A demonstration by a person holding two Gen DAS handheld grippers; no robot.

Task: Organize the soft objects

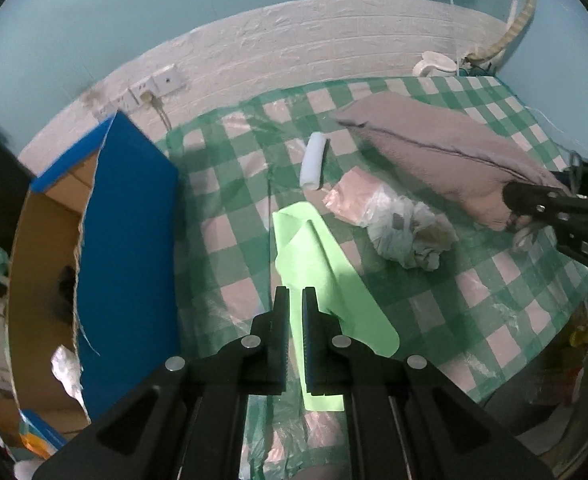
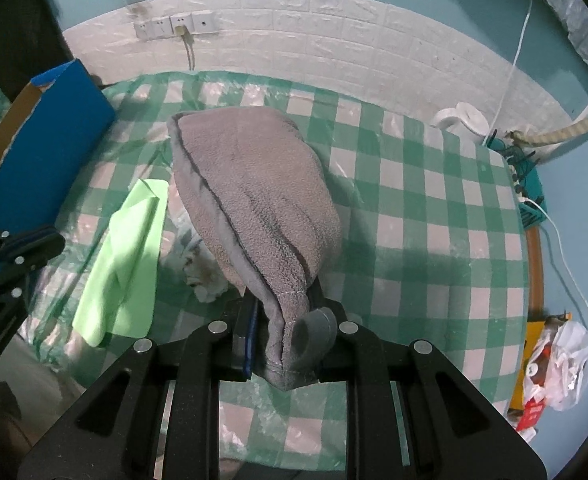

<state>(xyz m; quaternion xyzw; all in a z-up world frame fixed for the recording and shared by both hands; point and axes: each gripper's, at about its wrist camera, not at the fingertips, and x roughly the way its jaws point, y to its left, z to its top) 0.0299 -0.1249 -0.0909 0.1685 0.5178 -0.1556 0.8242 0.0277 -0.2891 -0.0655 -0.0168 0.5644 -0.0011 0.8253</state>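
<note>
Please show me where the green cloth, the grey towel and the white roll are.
green cloth [image 1: 314, 248]: left wrist view, on its upper fold.
grey towel [image 2: 253, 192]: right wrist view, on its broad middle.
white roll [image 1: 314, 160]: left wrist view, on its middle.

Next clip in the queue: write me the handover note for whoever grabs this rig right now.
Left gripper: shut on the light green cloth, which trails onto the checked tablecloth.
Right gripper: shut on a corner of the grey towel, which drapes away over the table.
Loose on the table: white roll, crumpled plastic bags.
Open blue cardboard box stands at the left.
Done: both cloths gripped. Left: nothing visibly put away yet.
</note>
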